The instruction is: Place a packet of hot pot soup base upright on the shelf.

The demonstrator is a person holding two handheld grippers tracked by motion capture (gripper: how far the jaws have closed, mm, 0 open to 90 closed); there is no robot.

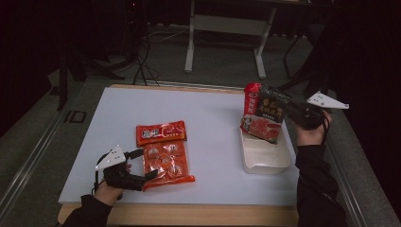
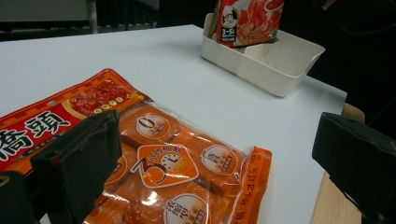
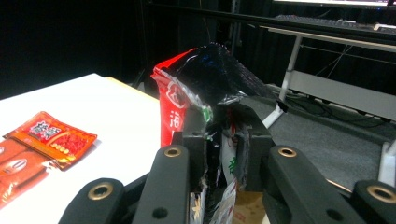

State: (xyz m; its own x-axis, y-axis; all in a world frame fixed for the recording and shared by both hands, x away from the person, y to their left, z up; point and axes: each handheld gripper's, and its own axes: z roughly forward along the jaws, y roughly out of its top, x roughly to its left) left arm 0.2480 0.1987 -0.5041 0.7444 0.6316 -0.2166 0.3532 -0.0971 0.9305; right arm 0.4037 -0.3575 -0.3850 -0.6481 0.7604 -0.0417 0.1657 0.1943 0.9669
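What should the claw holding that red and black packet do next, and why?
Probably lower it a little more. The right claw grips the red and black foil packet, whose lower edge is already inside the white plastic tub, yet it stands tilted and looks not fully settled.

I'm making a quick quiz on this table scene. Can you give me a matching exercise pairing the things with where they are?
1. red and black packet
2. orange packet
3. white bin
4. left gripper

a. open around the orange packet's edge
b. flat on the table
c. clamped in the right gripper, over the bin
d. on the table's right side

Pairs: 1-c, 2-b, 3-d, 4-a
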